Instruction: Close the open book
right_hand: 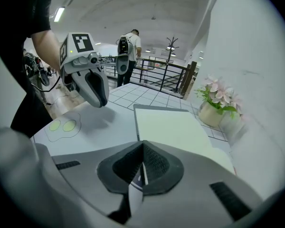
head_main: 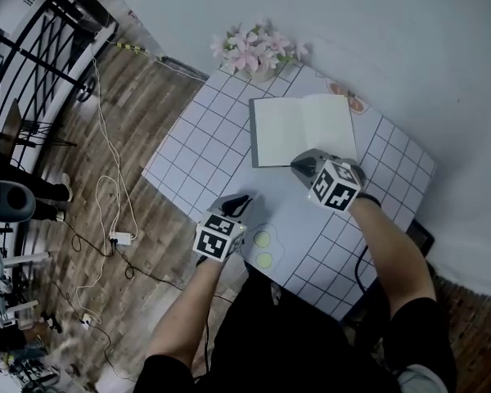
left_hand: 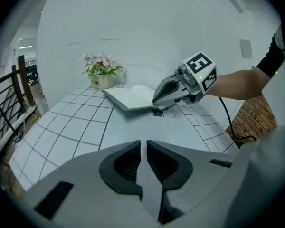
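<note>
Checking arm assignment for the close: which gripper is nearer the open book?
Right. The right gripper sits at the near edge of the open book, jaws shut on it. The left gripper hovers over the table, apart from the book, toward the person.

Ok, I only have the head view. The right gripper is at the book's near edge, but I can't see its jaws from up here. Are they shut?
Observer: Yes. In the right gripper view the right gripper has its jaws together. A thin white sliver shows between them, and I can't tell whether it's a page.
Operator: And the left one?
Observer: The left gripper has its jaws slightly apart, with only bare table showing through the gap.
Operator: Is any part of the book lifted?
Observer: From the left gripper view, side on, the part of the book that shows lies open and flat. The right gripper hides the rest.
</note>
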{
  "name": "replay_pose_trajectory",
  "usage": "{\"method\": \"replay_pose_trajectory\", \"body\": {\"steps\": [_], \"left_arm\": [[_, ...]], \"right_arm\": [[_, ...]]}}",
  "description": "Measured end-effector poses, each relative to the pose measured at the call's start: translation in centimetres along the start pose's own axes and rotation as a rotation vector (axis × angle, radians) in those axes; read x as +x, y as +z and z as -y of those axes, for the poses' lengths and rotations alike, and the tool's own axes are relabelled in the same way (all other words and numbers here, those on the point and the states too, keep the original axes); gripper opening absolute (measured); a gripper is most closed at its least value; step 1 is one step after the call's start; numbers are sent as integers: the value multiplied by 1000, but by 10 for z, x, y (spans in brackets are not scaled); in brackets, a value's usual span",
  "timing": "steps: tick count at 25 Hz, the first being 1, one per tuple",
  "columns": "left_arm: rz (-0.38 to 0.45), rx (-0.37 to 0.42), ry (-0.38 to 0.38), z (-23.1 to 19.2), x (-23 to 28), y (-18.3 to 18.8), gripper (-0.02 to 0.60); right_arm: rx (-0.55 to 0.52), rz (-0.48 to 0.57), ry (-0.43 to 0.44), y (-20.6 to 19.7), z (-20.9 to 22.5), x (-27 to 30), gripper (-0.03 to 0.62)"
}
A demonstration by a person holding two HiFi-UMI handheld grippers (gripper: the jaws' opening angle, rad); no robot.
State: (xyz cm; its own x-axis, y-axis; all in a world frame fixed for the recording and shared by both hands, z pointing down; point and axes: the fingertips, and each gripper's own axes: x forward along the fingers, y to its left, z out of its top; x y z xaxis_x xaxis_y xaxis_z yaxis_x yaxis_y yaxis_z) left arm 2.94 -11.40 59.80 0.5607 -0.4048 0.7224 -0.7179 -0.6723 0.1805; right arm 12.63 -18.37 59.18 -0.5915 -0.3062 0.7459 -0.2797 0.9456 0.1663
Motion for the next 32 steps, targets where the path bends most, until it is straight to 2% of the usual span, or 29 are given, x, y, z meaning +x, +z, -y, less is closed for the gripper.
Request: {"method": "replay_pose_trajectory", "body": {"steps": [5,9,12,14,15,18,21,23,24,28,32], "left_arm": [[14,35,13,-14,33,33,32],[23,33,8,-22,47,46,32],[8,68,6,-24,50,42,32],[6,82,8,-28,51,39,33],[8,83,10,-31,51,38,32],[11,82,16,-38,51,32,32],[22,72,15,-43,50,29,32],[29,63,16,-45,49,28,32],[31,58,16,-46,48,27,32],[38,42,12,-47,47,25,32],[45,37,8,-45,45,27,32]], "right_arm": [[105,36,-51,-12,14,-16,2],[42,-22,-83,-25,13,-9,3],[-21,-62,-70,-26,3,7,4],[-56,-90,-36,-24,-3,20,126],[-78,-104,-28,-23,-4,26,152],[-165,-158,-21,-22,-6,41,147],[-282,-216,29,-24,-14,47,96],[-364,-246,61,-26,-22,48,29],[-377,-252,69,-27,-23,49,21],[-274,-254,117,-25,-19,50,12],[-252,-244,136,-23,-19,48,3]]}}
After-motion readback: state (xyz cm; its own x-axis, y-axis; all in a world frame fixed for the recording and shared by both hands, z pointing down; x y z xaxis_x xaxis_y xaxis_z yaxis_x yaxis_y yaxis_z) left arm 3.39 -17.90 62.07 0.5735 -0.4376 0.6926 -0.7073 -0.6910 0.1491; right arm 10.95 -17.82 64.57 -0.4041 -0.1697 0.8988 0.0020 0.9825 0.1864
